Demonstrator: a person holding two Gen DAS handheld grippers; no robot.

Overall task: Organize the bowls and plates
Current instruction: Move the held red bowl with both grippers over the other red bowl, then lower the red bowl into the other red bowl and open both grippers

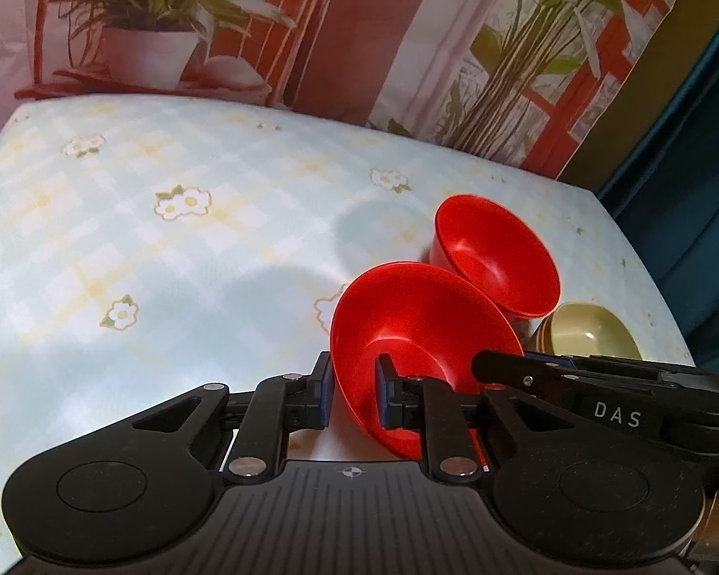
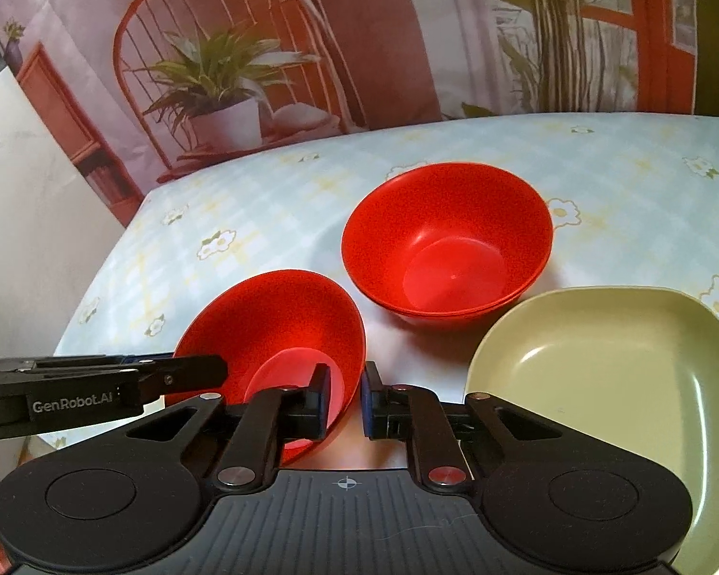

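On the flowered tablecloth (image 2: 273,182), both the left gripper (image 1: 352,395) and right gripper (image 2: 345,395) pinch the near red bowl's (image 2: 273,330) rim, beside another red bowl (image 2: 448,244) and green dish (image 2: 613,364).

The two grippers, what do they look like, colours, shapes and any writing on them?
Both are matte black. Each has a ribbed flat base with a small crosshair mark, two round discs at the sides, and linked bars with silver pins that carry two fingers with blue pads. Seen from the side, the right gripper reads "DAS" in white and the left gripper reads "GenRobot.AI". No cables, sleeves or hands show.
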